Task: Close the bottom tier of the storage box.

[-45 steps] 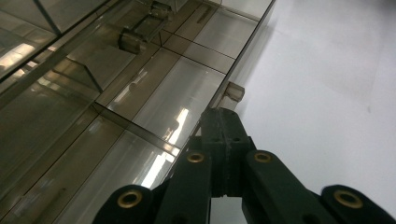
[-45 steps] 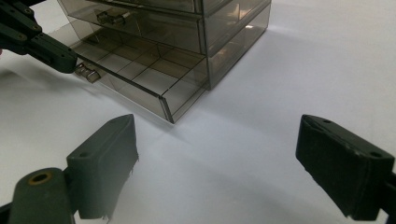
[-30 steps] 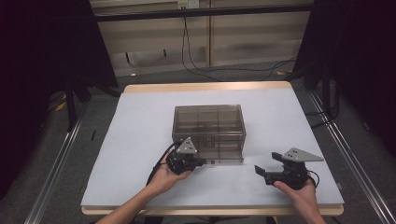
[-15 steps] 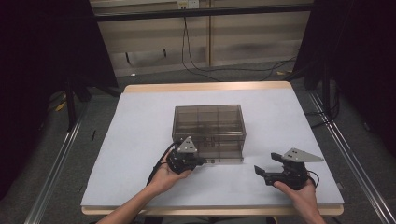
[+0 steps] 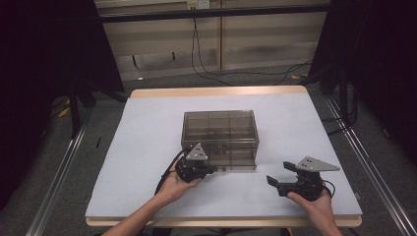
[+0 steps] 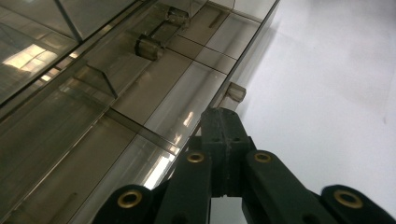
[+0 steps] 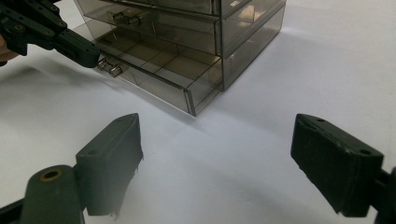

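A: Nothing has shifted since a second ago; both hands sit where they were. Where's the drawer box (image 5: 220,138)?

B: Mid-table. At its front, the left gripper (image 5: 212,169) has its jaws fully closed, tip against the bottom drawer (image 7: 154,70) beside the small knob (image 7: 113,69); whether it pinches anything, I can't tell.

A: And right of the box?

B: The right gripper (image 5: 273,180) hangs wide open, empty.

A: Handling?

B: Probably light, stiff, slick plastic; grip the knob.

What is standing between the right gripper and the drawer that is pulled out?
Nothing visible: only bare white table lies between the open right gripper and the pulled-out drawer. The shut left gripper is at the drawer's handle, off to one side.
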Available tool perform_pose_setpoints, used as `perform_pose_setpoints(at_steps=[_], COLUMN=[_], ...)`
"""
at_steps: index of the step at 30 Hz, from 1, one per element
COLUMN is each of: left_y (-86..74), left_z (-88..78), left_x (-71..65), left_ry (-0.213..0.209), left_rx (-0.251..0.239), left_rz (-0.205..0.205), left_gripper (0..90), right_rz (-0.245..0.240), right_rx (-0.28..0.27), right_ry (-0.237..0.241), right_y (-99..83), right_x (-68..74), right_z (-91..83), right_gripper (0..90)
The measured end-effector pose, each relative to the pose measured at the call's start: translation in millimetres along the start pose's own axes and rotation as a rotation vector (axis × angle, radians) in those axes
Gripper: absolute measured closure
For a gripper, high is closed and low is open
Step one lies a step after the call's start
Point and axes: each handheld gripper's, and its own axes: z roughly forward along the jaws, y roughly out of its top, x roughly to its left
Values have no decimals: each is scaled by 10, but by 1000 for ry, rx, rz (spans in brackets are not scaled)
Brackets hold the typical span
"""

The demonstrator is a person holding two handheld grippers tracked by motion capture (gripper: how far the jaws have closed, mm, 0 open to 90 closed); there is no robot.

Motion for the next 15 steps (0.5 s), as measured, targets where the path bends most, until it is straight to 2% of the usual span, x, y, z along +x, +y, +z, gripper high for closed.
perform_pose_setpoints(at_steps=[3,6,13,14,15], left_y=[2,-5,-5,-9,-7], left_z=[0,23,6,2,-10], left_x=[-1,0,28,23,39], left_ry=[9,5,5,10,8], left_rx=[1,-18,5,-2,-8], left_rz=[4,-8,-7,-20,-12], left_gripper=[900,900,900,900,900], right_rz=[2,2,6,4,5], right_rx=[5,4,4,2,2], right_ry=[3,2,3,3,2], right_y=[1,1,1,1,1], right_x=[1,1,-3,-5,-6], right_z=[-1,0,0,0,-2], right_gripper=[163,163,163,163,163])
